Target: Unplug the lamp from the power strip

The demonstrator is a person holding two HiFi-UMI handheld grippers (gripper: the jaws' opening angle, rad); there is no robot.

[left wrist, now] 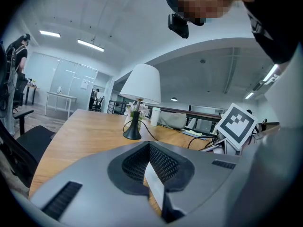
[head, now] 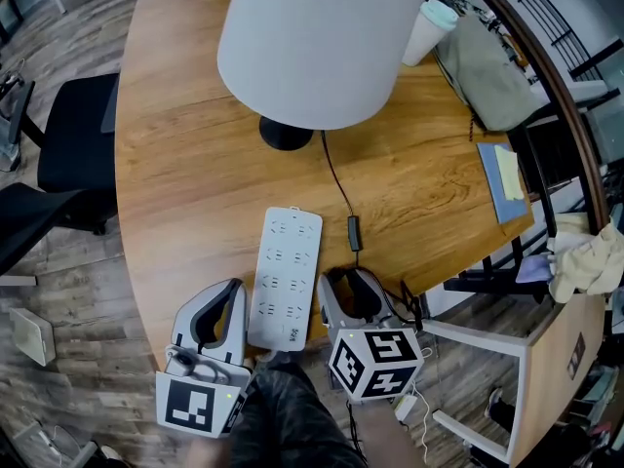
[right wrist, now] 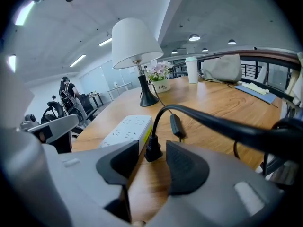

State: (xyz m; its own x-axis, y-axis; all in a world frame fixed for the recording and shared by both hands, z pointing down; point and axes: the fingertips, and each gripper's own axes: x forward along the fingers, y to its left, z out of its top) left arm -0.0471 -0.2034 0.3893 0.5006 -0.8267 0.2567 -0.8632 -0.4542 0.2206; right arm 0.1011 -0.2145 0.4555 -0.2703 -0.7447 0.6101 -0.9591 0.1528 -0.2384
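Note:
The lamp [head: 317,37], with a white shade and a black base [head: 286,133], stands at the back of the wooden table [head: 195,164]. Its black cord [head: 338,188] runs past an inline switch [head: 354,232] to my right gripper [head: 354,291]. The white power strip [head: 286,276] lies between the two grippers. In the right gripper view, the black plug [right wrist: 154,144] stands on the wood beside the strip [right wrist: 127,129], out of any socket. My right gripper [right wrist: 151,150] is open around it, pads apart from it. My left gripper [head: 232,289] [left wrist: 151,174] rests left of the strip, shut and empty.
A paper cup [head: 426,29], a grey bag [head: 487,71] and a blue notebook [head: 504,178] sit at the table's right side. Black chairs [head: 73,135] stand off the left edge. A small flower vase [right wrist: 158,79] is near the lamp base. The table's front edge runs under both grippers.

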